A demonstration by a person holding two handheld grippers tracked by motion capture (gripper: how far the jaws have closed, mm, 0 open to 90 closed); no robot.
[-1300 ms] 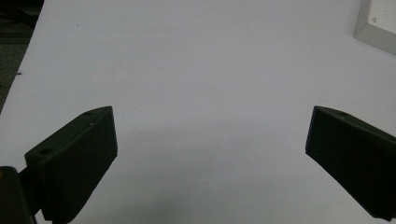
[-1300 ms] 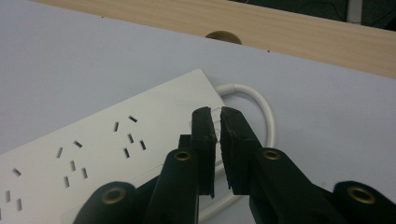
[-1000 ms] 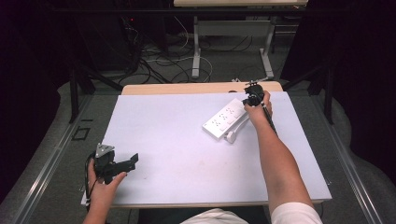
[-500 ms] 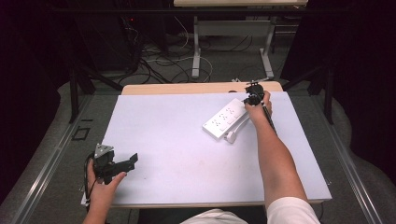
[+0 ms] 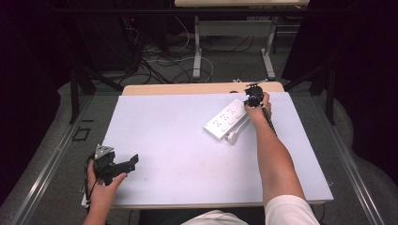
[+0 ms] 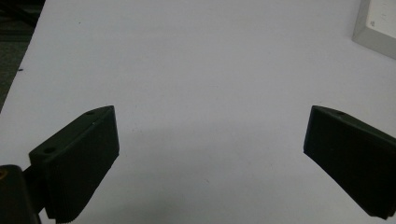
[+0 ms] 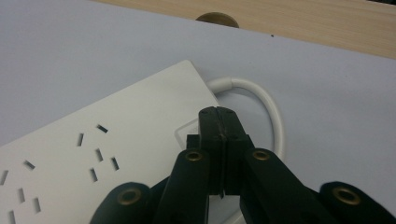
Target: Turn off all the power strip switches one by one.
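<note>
A white power strip (image 5: 225, 120) lies at an angle on the white table top (image 5: 178, 140), right of the middle. My right gripper (image 5: 253, 98) is at its far end, jaws shut. In the right gripper view the closed tips (image 7: 218, 116) rest on the power strip (image 7: 93, 154) at the end with a square switch outline, and the white cable (image 7: 268, 105) loops beside them. My left gripper (image 5: 130, 163) sits near the front left edge. Its jaws (image 6: 208, 126) stand wide open with nothing between them, and a corner of the strip (image 6: 378, 28) shows far off.
The strip's white plug (image 5: 231, 137) lies on the table beside its near side. A wooden strip (image 5: 187, 89) runs along the table's far edge, with a round hole (image 7: 217, 18) in it. Cables and table legs (image 5: 197, 51) are on the floor beyond.
</note>
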